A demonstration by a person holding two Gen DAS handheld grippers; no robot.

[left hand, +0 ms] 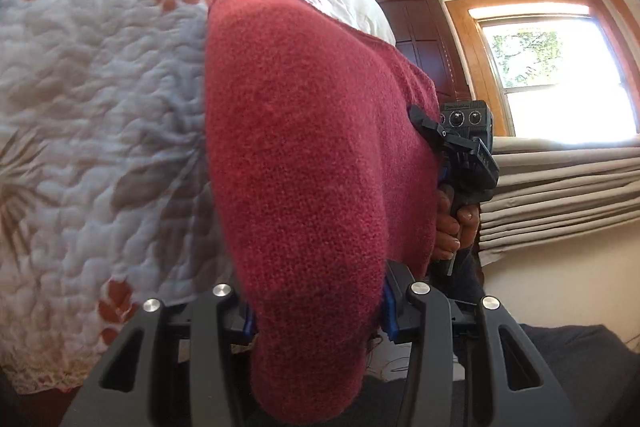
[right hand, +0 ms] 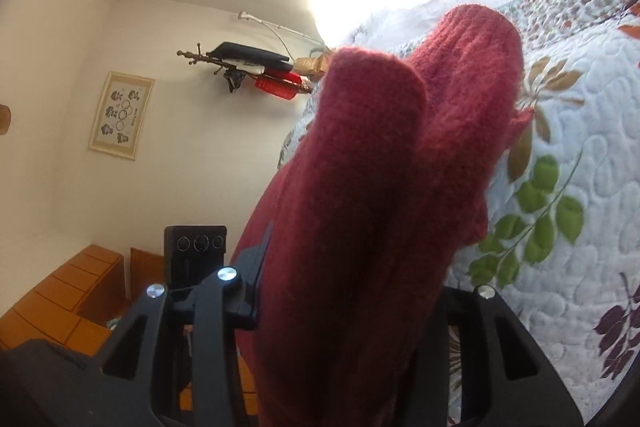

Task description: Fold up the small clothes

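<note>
The knitted garment (left hand: pixel 312 163) is a deep brick red, fuzzy all over. Beneath it, the quilt (left hand: pixel 100 99) shows white with rust-orange flowers and tan leaves; from the right wrist, green leaves, purple leaves and pink roses. Both grippers are black, the left gripper (left hand: pixel 318 311) with blue pads. The window frame (left hand: pixel 472 39) glows orange-brown wood.

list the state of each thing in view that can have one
red knit sweater: held up at two spots, partly draped on the bed
left gripper: shut on the sweater
right gripper: shut on the sweater
quilt: spread over the bed
window blind: bunched in folds, window uncovered
</note>
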